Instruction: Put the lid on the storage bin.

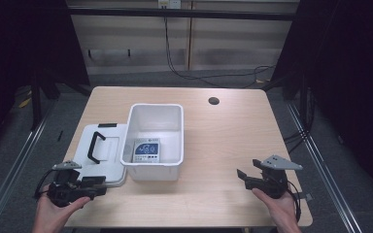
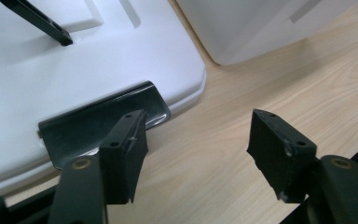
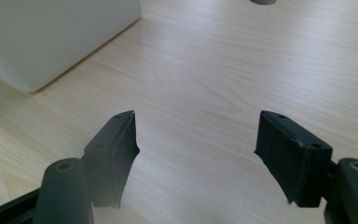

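Pale wood tabletop [image 1: 223, 145] under dark surroundings, with a wall and loose cables behind — one round hole [image 1: 213, 101] near its far edge. On it: one white bin [image 1: 155, 141], one white lid [image 1: 99, 155], and one printed card [image 1: 146, 151] lying flat on the bin's floor.

Two grippers, one per hand. Left gripper [image 1: 94, 183] sits at the lid's near corner; in the left gripper view its jaws stand spread, nothing between them, one jaw just in front of the lid's black latch [image 2: 102, 123]. Right gripper [image 1: 245, 177] hovers over bare wood, well apart from the bin; its jaws are spread too and grip nothing.

Lid: flat, glossy white, rounded corners, lying just left of the bin and touching or nearly touching its side. It carries one black handle [image 1: 96, 145] on top, a black latch at the near edge and another black latch [image 1: 107, 125] at the far edge.
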